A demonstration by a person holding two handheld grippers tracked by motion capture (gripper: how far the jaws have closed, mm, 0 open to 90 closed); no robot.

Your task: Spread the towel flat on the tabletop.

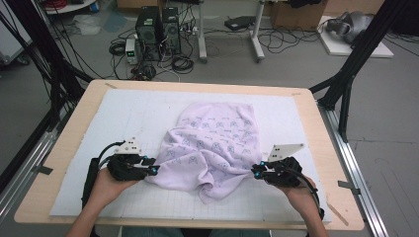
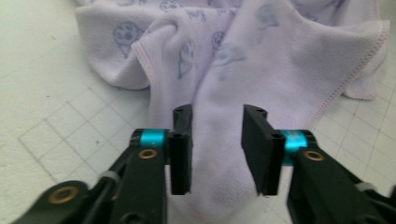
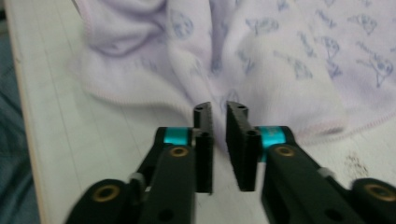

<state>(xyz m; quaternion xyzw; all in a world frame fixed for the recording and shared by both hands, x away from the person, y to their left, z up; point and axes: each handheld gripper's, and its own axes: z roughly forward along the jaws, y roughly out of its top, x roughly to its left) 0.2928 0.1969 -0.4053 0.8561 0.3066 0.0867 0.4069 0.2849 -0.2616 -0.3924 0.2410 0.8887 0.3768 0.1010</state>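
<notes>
Both grippers sit at the near edge of a crumpled lilac towel (image 1: pixel 212 143) on the white mat (image 1: pixel 123 118): the left gripper (image 2: pixel 215 144) has its jaws apart with cloth lying loose between them, and the right gripper (image 3: pixel 219 140) shows a narrow gap, gripping nothing. The step looks like letting go after a pull. Next, each needs to find a corner to spread it flat.
</notes>
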